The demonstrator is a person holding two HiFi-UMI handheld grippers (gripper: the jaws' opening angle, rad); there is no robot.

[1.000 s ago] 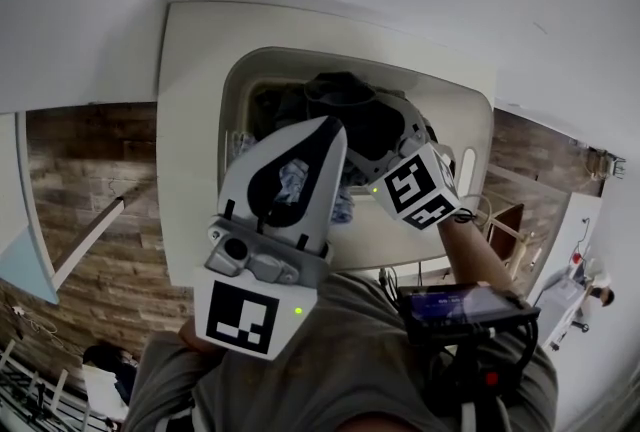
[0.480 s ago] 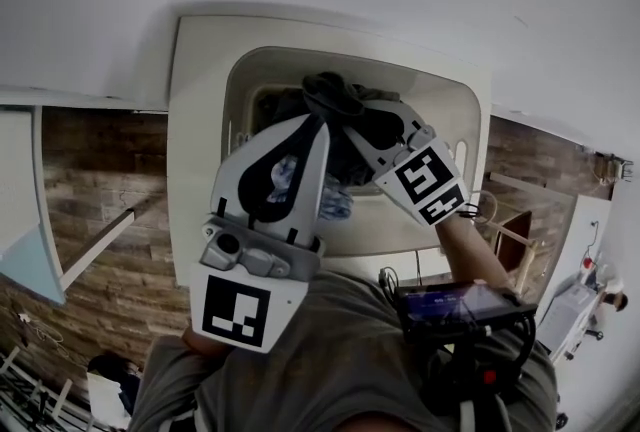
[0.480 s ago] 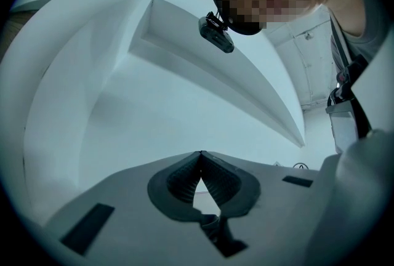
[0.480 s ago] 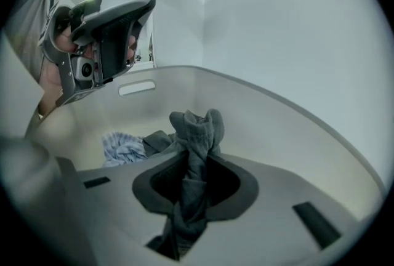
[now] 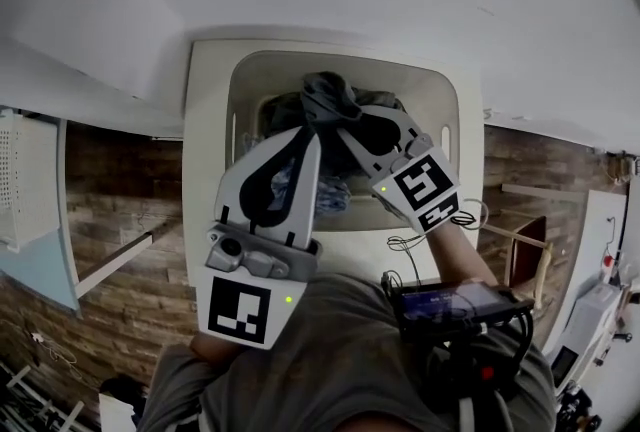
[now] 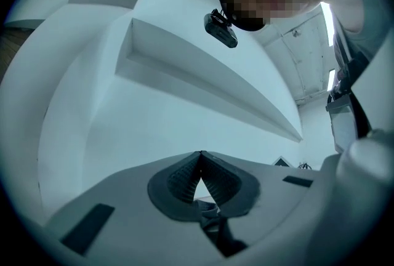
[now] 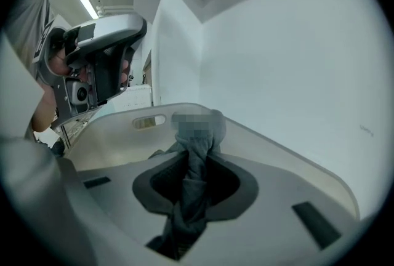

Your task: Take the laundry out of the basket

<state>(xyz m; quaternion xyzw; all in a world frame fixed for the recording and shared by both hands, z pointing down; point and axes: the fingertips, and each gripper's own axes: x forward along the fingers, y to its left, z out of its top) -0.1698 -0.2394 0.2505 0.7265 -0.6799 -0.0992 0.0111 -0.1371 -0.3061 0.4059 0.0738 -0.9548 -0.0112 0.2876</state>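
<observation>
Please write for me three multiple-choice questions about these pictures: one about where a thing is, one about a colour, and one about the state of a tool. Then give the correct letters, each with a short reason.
1. Where is the dark garment?
A. between the jaws of the right tool
B. flat on the wooden floor
C. hanging on the wall

2. What colour is the basket?
A. red
B. off-white
C. black

3. How do the jaws of the left tool stand?
A. wide apart
B. closed on cloth
C. closed, with nothing between them

Answers: 1 A, the cloth runs between that tool's pads. 2 B, its rim is pale cream. 3 C, the tips meet and no cloth shows between them.
</observation>
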